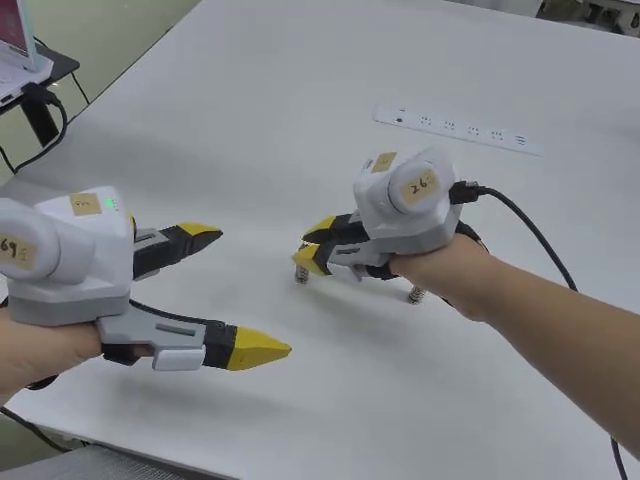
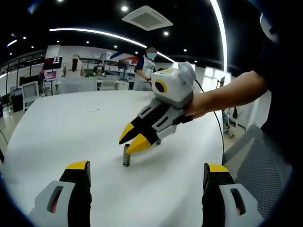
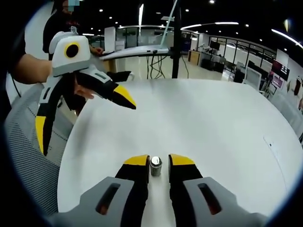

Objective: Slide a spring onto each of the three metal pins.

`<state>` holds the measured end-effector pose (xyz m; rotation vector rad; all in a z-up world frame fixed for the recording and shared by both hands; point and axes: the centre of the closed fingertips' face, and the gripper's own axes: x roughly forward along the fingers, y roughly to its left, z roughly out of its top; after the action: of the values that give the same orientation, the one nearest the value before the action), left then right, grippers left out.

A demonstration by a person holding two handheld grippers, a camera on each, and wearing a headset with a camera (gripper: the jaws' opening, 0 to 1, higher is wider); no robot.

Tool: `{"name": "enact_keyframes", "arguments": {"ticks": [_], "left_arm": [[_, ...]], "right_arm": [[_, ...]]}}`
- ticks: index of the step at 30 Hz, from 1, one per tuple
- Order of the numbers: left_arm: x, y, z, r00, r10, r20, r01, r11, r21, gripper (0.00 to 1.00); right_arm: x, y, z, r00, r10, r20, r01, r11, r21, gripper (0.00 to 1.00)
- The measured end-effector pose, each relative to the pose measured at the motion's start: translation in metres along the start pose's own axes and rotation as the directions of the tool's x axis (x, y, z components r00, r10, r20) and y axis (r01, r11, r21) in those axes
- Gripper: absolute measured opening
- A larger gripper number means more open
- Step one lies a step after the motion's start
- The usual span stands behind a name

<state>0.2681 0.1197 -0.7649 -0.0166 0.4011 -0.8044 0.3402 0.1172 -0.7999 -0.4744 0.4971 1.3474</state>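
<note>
A short metal pin wearing a spring [image 1: 301, 272] stands upright on the white table [image 1: 250, 120]. My right gripper [image 1: 312, 246] hovers low over it, yellow tips a narrow gap apart. In the right gripper view the spring's top [image 3: 155, 165] sits between the fingertips of the right gripper [image 3: 154, 160], with a slim gap on one side. A second pin with a spring [image 1: 417, 294] stands under the right hand. My left gripper [image 1: 247, 292] is held wide open and empty, nearer the front edge. The left gripper view shows the pin [image 2: 126, 155] below the right gripper [image 2: 130, 142].
A white power strip [image 1: 460, 130] lies at the far side of the table. A black cable [image 1: 530, 225] trails from the right gripper. A dark stand with a laptop [image 1: 20, 50] is off the table's left corner. A grey mesh chair [image 2: 265, 165] stands beside the table.
</note>
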Motion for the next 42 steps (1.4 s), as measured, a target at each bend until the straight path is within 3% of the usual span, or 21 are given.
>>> {"name": "enact_keyframes", "arguments": {"ticks": [9, 16, 26, 33, 40, 42], "left_arm": [[0.005, -0.001, 0.007, 0.9999, -0.011, -0.005, 0.011, 1.000, 0.015, 0.96], [0.012, -0.003, 0.014, 0.9997, -0.021, -0.009, 0.021, 0.999, 0.029, 0.96], [0.018, -0.005, 0.023, 0.9996, -0.027, -0.011, 0.028, 0.999, 0.043, 0.95], [0.021, -0.008, 0.024, 0.9993, -0.035, -0.012, 0.035, 0.999, 0.042, 0.95], [0.023, -0.011, 0.028, 0.9994, -0.034, -0.006, 0.034, 0.999, 0.039, 0.95], [0.023, -0.011, 0.030, 0.9995, -0.033, -0.002, 0.033, 0.999, 0.037, 0.96]], "right_arm": [[-0.017, 0.003, 0.004, 0.9994, -0.007, 0.033, 0.007, 1.000, 0.015, 0.18], [-0.041, 0.008, 0.008, 0.9965, -0.028, 0.079, 0.025, 0.999, 0.034, 0.24], [-0.083, 0.007, -0.010, 0.9901, -0.073, 0.120, 0.063, 0.995, 0.083, 0.32], [-0.103, 0.007, -0.022, 0.9863, -0.098, 0.132, 0.081, 0.988, 0.133, 0.36], [-0.122, 0.011, -0.027, 0.9771, -0.120, 0.176, 0.089, 0.980, 0.177, 0.48], [-0.129, 0.010, -0.029, 0.9705, -0.141, 0.196, 0.104, 0.977, 0.186, 0.54]]}}
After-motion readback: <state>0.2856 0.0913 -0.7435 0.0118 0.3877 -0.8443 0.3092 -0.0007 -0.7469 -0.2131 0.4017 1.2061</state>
